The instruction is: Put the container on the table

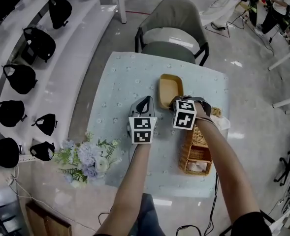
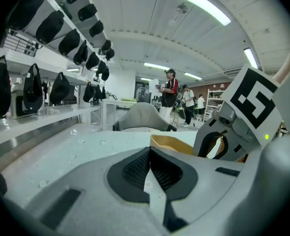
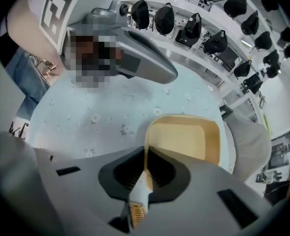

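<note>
A shallow yellow container [image 1: 170, 88] hangs low over, or lies on, the pale flowered table [image 1: 120, 82] near its far middle; I cannot tell if it touches. My right gripper [image 1: 176, 104] points steeply down and is shut on its near rim. In the right gripper view the thin yellow wall [image 3: 184, 139] runs between the pads of that gripper [image 3: 145, 154]. My left gripper [image 1: 145, 103] hovers just left of it, shut and holding nothing; its pads meet [image 2: 149, 154]. The container's edge [image 2: 172, 144] and the right gripper [image 2: 223, 141] show beyond it.
A wicker basket [image 1: 196, 151] stands on the table's right side, close under my right arm. A bunch of pale flowers [image 1: 88, 159] lies at the near left corner. A grey chair [image 1: 172, 33] stands behind the table. White shelves with black bags [image 1: 36, 43] run along the left.
</note>
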The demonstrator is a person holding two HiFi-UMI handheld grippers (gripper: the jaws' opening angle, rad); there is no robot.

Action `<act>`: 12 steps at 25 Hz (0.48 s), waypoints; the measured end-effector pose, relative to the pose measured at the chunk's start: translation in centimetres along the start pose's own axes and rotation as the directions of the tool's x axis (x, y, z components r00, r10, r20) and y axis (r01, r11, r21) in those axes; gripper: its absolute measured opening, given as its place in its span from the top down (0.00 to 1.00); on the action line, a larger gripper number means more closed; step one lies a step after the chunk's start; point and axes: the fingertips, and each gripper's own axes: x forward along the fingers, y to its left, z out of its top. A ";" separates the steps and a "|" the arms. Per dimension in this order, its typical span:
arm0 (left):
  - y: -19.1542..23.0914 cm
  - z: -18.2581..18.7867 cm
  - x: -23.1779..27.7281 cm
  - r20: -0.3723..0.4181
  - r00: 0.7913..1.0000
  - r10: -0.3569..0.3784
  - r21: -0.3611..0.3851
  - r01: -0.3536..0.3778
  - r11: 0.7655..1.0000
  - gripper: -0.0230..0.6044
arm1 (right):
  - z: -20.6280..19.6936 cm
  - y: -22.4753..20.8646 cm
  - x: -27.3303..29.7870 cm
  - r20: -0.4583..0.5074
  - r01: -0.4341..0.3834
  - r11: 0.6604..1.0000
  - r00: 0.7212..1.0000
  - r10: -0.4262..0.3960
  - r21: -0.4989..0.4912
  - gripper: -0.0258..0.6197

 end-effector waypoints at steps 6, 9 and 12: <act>-0.2 -1.0 -0.3 -0.013 1.000 -0.015 0.004 0.015 1.000 0.95 | -0.4 0.3 1.0 -0.048 0.034 0.999 0.998 -0.035 -0.034 0.92; 0.1 -1.2 -0.5 -0.015 1.000 -0.013 -0.001 0.013 1.000 0.95 | 0.0 0.3 1.0 -0.036 0.025 1.000 0.999 -0.026 -0.016 0.82; 0.0 -1.4 -0.7 -0.017 1.000 -0.015 -0.006 0.015 1.000 0.95 | 0.1 0.4 0.8 -0.025 0.020 1.000 0.999 -0.020 0.002 0.81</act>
